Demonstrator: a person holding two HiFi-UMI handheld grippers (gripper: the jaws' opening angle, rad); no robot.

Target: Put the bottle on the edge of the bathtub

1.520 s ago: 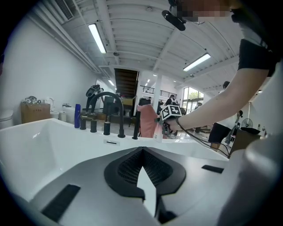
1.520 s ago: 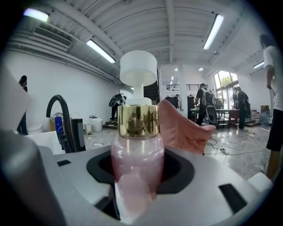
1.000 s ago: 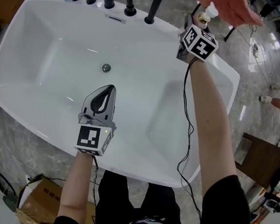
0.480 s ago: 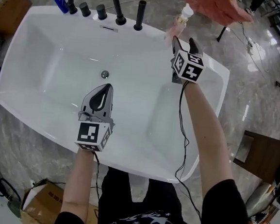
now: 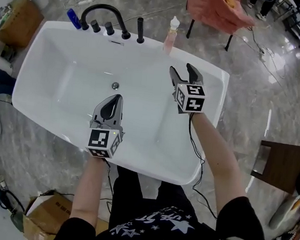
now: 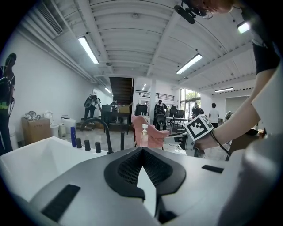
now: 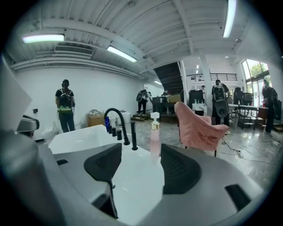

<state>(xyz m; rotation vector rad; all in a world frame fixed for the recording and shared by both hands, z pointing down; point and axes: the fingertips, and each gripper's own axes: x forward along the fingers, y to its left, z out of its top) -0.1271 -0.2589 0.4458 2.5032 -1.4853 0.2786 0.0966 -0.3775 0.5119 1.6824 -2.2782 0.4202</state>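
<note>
A pink bottle [image 5: 171,34] with a white pump stands upright on the far rim of the white bathtub [image 5: 216,83], to the right of the faucet. My right gripper [image 5: 182,70] hovers over the tub's right side, a short way back from the bottle, open with nothing between its jaws. In the right gripper view the bottle [image 7: 154,137] shows beyond the spread jaws of the right gripper [image 7: 140,163]. My left gripper [image 5: 114,102] hangs shut and empty over the tub's middle. From the left gripper [image 6: 142,152] the bottle [image 6: 144,136] shows far ahead.
A black arched faucet [image 5: 99,10] with several black handles and a blue bottle [image 5: 74,17] sit on the tub's far rim. The drain [image 5: 115,85] lies in the basin. A pink chair [image 5: 217,10] stands behind, cardboard boxes [image 5: 15,19] left, a wooden stool [image 5: 279,167] right.
My right gripper has drawn back toward me from the bottle, which now stands alone on the rim. Its jaws have spread wider. The left gripper has stayed in place.
</note>
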